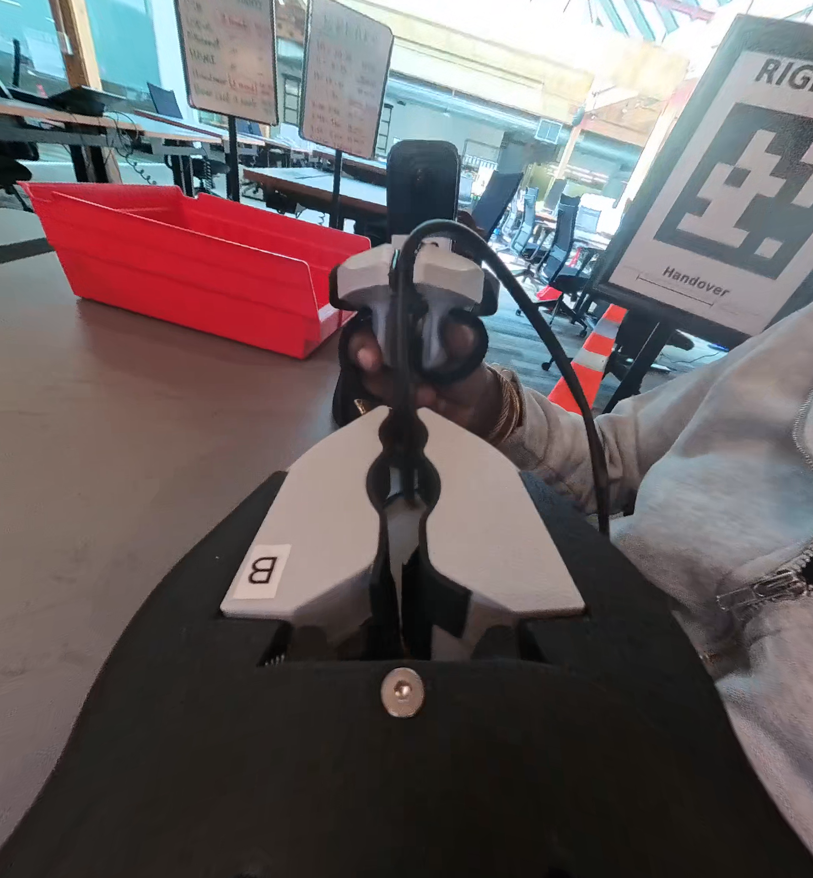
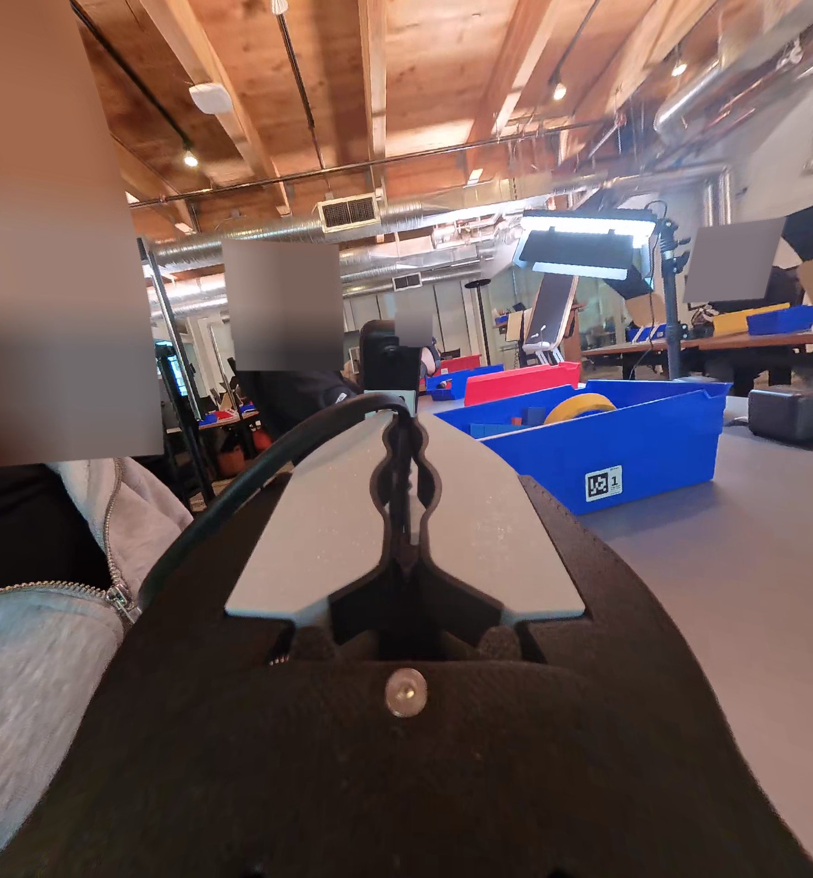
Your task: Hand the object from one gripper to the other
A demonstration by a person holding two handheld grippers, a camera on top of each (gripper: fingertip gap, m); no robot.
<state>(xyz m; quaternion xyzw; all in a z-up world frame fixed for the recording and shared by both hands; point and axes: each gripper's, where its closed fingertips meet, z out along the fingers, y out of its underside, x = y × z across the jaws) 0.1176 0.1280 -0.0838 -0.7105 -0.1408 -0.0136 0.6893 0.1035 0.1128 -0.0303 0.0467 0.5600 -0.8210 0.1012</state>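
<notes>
A thin black cable [image 1: 537, 323] is the object. In the left wrist view, my left gripper [image 1: 403, 418] is shut, with the cable running up between its grey fingers. Just beyond and facing it, my right gripper [image 1: 406, 304] is also shut on the same cable, held by a hand. The cable loops over the top and falls to the right past a grey sleeve. In the right wrist view, my right gripper [image 2: 406, 420] is shut with the cable [image 2: 252, 475] arcing in from the left to its tips. The left gripper [image 2: 390, 366] stands right behind them, mostly hidden.
A red bin [image 1: 181, 266] sits on the dark table [image 1: 109, 451] at the left. A marker sign on a stand [image 1: 737, 190] and an orange cone [image 1: 589, 361] are at the right. A blue bin [image 2: 632, 451] with a yellow tape roll [image 2: 580, 406] and a black box [image 2: 794, 413] stand to the right.
</notes>
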